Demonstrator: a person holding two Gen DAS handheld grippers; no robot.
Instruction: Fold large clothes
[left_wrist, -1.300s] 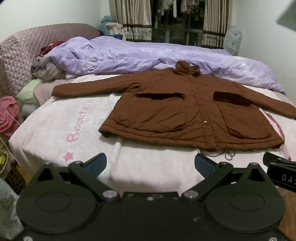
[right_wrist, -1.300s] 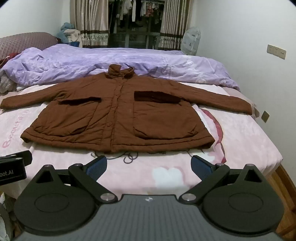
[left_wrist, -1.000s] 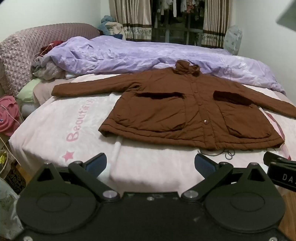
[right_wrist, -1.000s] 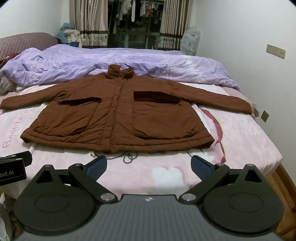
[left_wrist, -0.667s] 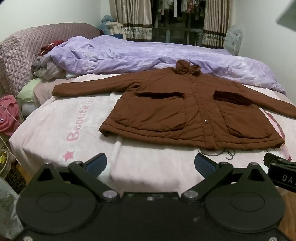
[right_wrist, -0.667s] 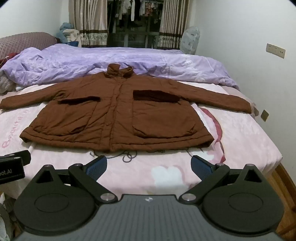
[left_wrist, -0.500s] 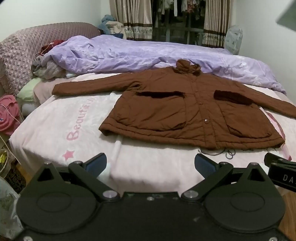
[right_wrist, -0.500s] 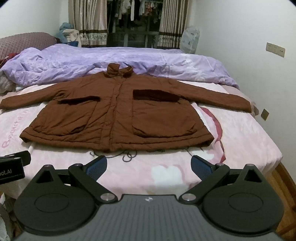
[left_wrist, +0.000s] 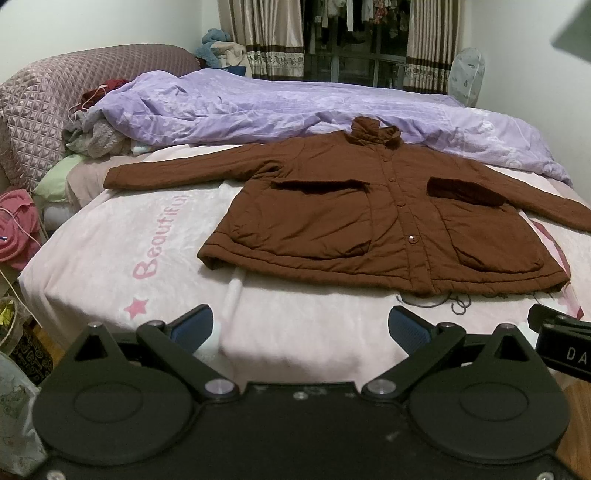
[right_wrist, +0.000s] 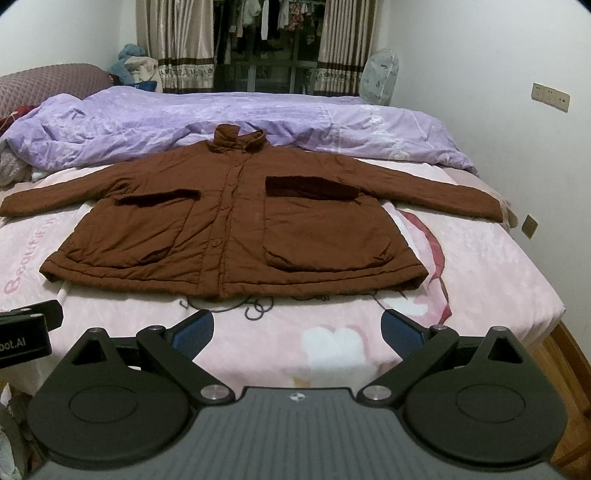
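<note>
A brown padded jacket (left_wrist: 369, 221) lies flat and front up on the pink bed sheet (left_wrist: 110, 258), both sleeves spread out to the sides, collar toward the far side. It also shows in the right wrist view (right_wrist: 236, 221). A dark drawstring (right_wrist: 255, 308) trails from its hem. My left gripper (left_wrist: 301, 326) is open and empty, short of the bed's near edge, left of the jacket's middle. My right gripper (right_wrist: 297, 330) is open and empty, in front of the hem.
A purple quilt (left_wrist: 295, 110) lies bunched along the far side of the bed. A quilted headboard (left_wrist: 55, 103) and a pile of clothes (left_wrist: 96, 136) are at the left. A wall with sockets (right_wrist: 550, 96) is at the right.
Both grippers have crept slightly forward toward the bed; the jacket sits a touch lower and closer in both views. Nothing was gripped.
</note>
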